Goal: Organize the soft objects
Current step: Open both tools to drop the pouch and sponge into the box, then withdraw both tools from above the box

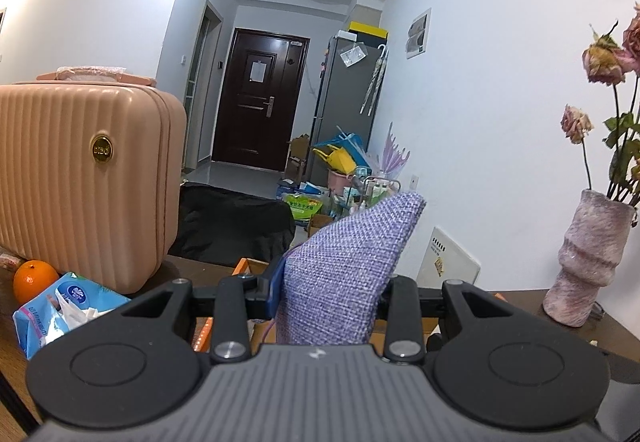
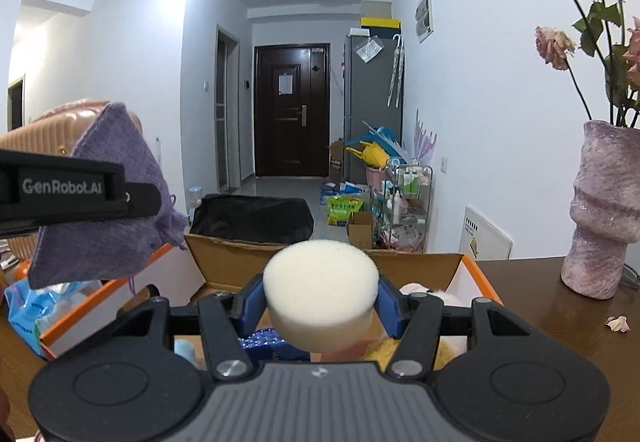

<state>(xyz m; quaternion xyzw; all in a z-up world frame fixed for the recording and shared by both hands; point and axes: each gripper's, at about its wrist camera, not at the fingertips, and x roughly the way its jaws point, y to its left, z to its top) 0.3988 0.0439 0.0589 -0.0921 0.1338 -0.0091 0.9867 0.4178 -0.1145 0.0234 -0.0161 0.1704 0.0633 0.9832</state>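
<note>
Both tools carry loads over the cardboard box [image 2: 224,254]: left tool [image 1: 320,298] pinches a purple pouch [image 1: 344,262], right tool [image 2: 320,302] grips a white sponge [image 2: 320,290]; next comes lowering and releasing them inside

Pink ribbed suitcase [image 1: 84,178] on table's left w/ orange [image 1: 34,280] and blue tissue pack [image 1: 60,306] just in front. Textured purple vase [image 1: 588,258] w/ dried roses [image 1: 604,60] on right. Dark door [image 1: 258,102] at hallway end, grey fridge [image 1: 346,102] beside it, clutter on floor.
</note>
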